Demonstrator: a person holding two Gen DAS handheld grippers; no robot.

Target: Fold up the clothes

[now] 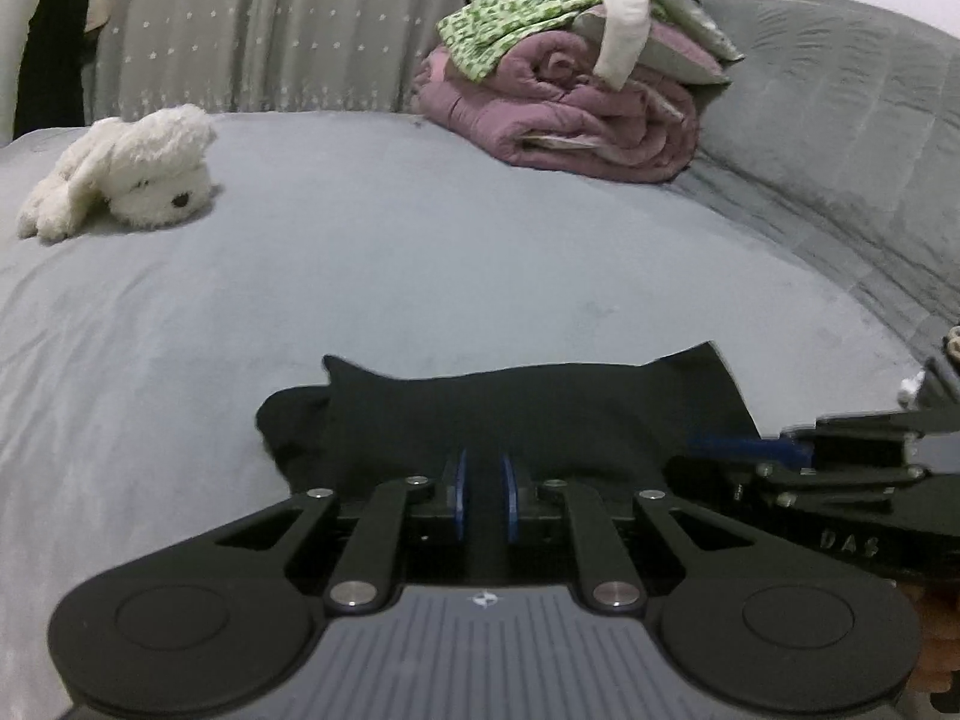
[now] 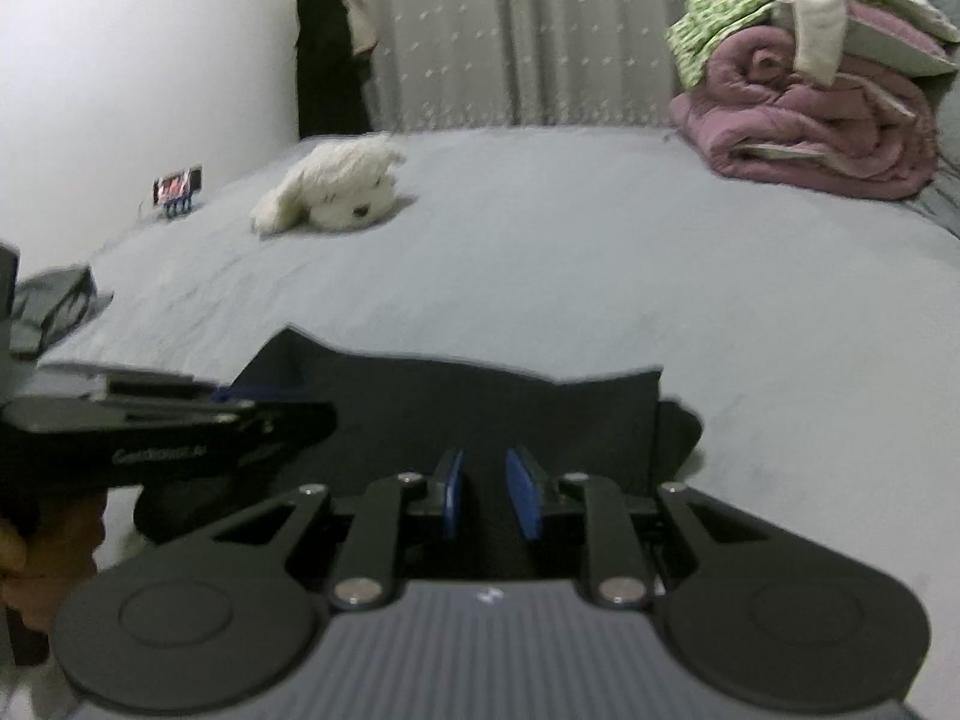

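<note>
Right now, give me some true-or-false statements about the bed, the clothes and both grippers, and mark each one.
1. A black garment lies on the grey bed just ahead of both grippers. True.
2. The white plush dog sits on top of the clothes pile. False: it lies apart on the sheet.
3. The pile rests on a rolled pink blanket. True.
4. The left gripper and right gripper are at opposite ends of the bed. False: they sit side by side at the garment.

Left wrist: low over bed (image 1: 420, 252), facing curtain
Right wrist: low, just beside, same heading
Shared: plush dog (image 1: 126, 171), pink blanket (image 2: 822, 126)
</note>
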